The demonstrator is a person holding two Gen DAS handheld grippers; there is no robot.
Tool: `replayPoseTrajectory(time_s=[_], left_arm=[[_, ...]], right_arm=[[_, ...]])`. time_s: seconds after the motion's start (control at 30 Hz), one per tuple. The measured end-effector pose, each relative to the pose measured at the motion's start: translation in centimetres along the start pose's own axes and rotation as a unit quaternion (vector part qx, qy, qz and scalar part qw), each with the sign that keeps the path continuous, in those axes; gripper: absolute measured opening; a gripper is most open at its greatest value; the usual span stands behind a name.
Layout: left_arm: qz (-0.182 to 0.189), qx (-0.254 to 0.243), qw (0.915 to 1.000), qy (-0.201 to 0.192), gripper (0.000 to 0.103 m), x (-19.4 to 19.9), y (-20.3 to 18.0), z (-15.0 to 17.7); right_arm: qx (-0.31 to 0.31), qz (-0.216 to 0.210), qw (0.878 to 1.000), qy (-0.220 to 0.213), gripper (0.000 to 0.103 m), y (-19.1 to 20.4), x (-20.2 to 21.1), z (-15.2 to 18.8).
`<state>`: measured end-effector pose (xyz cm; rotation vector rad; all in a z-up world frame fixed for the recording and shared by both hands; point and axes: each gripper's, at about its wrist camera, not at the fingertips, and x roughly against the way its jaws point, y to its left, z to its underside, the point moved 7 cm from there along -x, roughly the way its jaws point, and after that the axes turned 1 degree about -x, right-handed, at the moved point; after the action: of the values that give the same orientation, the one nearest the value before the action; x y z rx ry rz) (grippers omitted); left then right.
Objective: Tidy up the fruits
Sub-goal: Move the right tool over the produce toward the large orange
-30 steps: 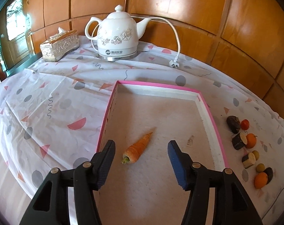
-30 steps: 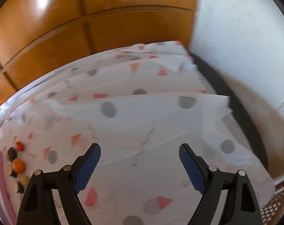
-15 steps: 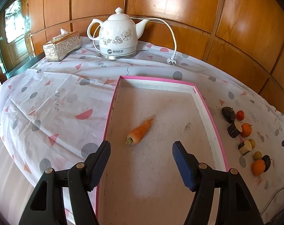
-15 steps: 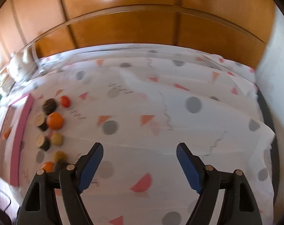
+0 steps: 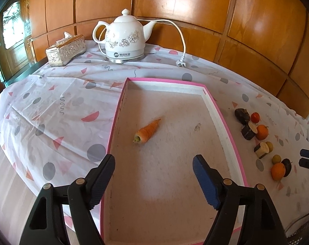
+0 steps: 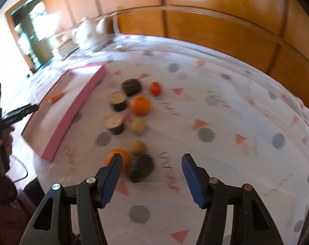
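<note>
Presently we record the fruits (image 5: 261, 140) lying in a loose double row on the desk (image 5: 52, 112), just to the right of the pink-rimmed tray (image 5: 228, 126) and outside it. We note two round, smooth oranges (image 6: 140, 105), a small glossy red fruit (image 6: 155, 88), two small dull yellow balls (image 6: 137, 126), and several dark stubby cylinders (image 6: 117, 101), some with a pale flat cut face. The right wrist view is blurred, so finer texture cannot be confirmed.

Inside the tray, on its pale, rough, grainy floor, lies a single tapered carrot (image 5: 147, 131), ridged, its green stub toward the camera. The tray is rectangular, with a white inner wall.

The left tool (image 5: 153, 180) hangs above the near end of the tray, its ribbed blue pads spread and opening, with nothing between them. The right tool (image 6: 150, 173) sits over the near end of the fruit row; its jaws are closing but stand apart, pressing on nothing, with the nearest dark piece (image 6: 141, 167) and orange seen beyond the left finger.

The desk carries a thin, creased white cloth printed with grey dots and pink triangles. At the far edge stand a glazed white ceramic kettle (image 5: 123, 38) with floral decoration, its white cord and plug (image 5: 181, 63) lying loose, and an embossed metallic tissue box (image 5: 65, 50). Polished wood panels (image 5: 195, 6) form the wall behind.
</note>
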<state>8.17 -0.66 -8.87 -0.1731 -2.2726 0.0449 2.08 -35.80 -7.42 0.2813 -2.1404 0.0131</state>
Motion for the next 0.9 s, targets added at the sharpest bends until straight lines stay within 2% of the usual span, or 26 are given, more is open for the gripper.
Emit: replayPoseTrajectory(time_s=[0.23,0.4,0.5,0.6,0.83,0.9], left_arm=[[0.001,0.009,1.0,0.003,0.079,0.1,0.5,0.4],[0.009,0.015,0.9998,-0.001,0.079,0.6,0.8,0.6],[0.011,0.023,0.9997,0.0,0.079,0.8,1.2,0.8],[0.012,0.031,0.9995,-0.001,0.079,1.0,1.7,0.9],[-0.004,0.041,0.9991,-0.009,0.079,1.8,2.9,0.8],[-0.009,0.044,0.9989,-0.011,0.079,2.0,3.3,0.8]], right_arm=[[0.068,-0.013,0.997,0.029,0.058,4.7,-1.3,0.5],[0.101,0.01,0.994,0.05,0.058,6.4,-3.2,0.7],[0.122,0.04,0.989,0.069,0.056,6.6,-4.6,0.9],[0.117,0.047,0.989,0.078,0.049,6.5,-5.3,0.8],[0.11,0.044,0.988,0.094,0.046,6.4,-6.6,1.2],[0.107,0.047,0.989,0.095,0.042,6.3,-6.7,1.1]])
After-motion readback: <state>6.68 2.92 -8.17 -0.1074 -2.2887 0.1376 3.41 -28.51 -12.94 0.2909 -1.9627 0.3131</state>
